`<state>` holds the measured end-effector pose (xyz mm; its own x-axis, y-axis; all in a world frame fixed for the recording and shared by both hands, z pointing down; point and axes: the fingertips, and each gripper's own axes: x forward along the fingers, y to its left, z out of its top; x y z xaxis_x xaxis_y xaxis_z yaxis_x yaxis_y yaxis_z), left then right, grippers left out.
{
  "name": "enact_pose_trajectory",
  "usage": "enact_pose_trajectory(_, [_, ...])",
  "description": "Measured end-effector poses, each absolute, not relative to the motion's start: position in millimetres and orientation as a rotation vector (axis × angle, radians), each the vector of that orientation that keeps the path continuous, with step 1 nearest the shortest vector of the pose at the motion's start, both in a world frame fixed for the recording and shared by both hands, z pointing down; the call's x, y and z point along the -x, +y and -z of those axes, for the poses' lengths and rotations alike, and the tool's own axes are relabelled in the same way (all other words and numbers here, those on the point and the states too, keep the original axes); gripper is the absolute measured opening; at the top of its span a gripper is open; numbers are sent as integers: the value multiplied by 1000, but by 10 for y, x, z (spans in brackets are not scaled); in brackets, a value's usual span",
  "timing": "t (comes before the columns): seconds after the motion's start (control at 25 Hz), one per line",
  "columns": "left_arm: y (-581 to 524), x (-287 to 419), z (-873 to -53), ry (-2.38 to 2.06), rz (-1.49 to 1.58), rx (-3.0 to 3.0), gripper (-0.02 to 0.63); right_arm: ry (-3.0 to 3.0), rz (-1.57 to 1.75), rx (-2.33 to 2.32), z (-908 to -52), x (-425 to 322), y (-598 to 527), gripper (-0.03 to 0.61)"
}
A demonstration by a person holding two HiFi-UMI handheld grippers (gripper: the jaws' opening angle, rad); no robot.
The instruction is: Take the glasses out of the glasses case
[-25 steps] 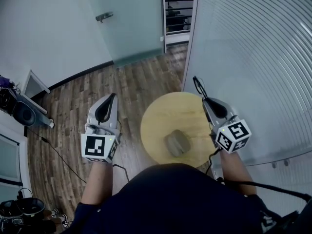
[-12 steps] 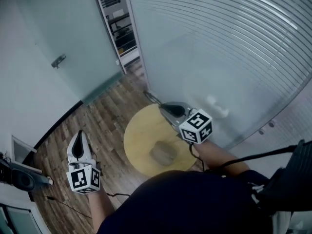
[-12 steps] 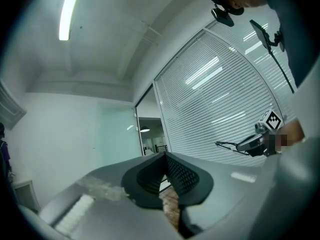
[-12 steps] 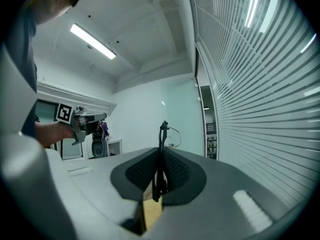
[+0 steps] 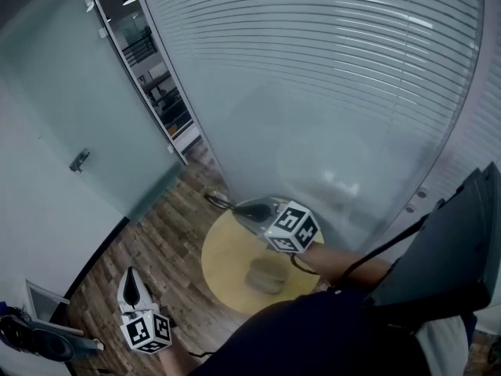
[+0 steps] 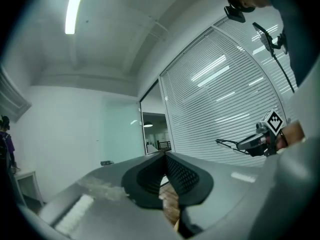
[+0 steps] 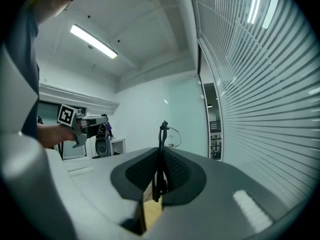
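With the right tongs [image 5: 244,207] clenched on the thin-framed glasses [image 5: 219,201] above the glasses case [image 5: 268,275] on the table [image 5: 221,251], and the left tongs [image 5: 130,279] pressed together empty well aside, a steady, gentle grip seems wise.

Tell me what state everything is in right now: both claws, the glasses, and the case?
Left claw: shut, holding nothing, held low, off to the side of the table.
Right claw: shut on the glasses.
Glasses: out of the case, pinched by a thin part, held above the round table.
Glasses case: lying on the table, untouched; too small to tell if open or closed.
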<state>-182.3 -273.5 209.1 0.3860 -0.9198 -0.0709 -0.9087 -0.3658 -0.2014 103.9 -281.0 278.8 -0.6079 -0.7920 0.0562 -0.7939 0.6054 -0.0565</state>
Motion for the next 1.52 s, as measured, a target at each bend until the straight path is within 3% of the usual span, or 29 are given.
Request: enact_pose_trajectory(1.52, [-2523, 1907, -1846, 1605, 152, 2405, 3, -2805, -63, -1353, -2489, -985, -2564, 34])
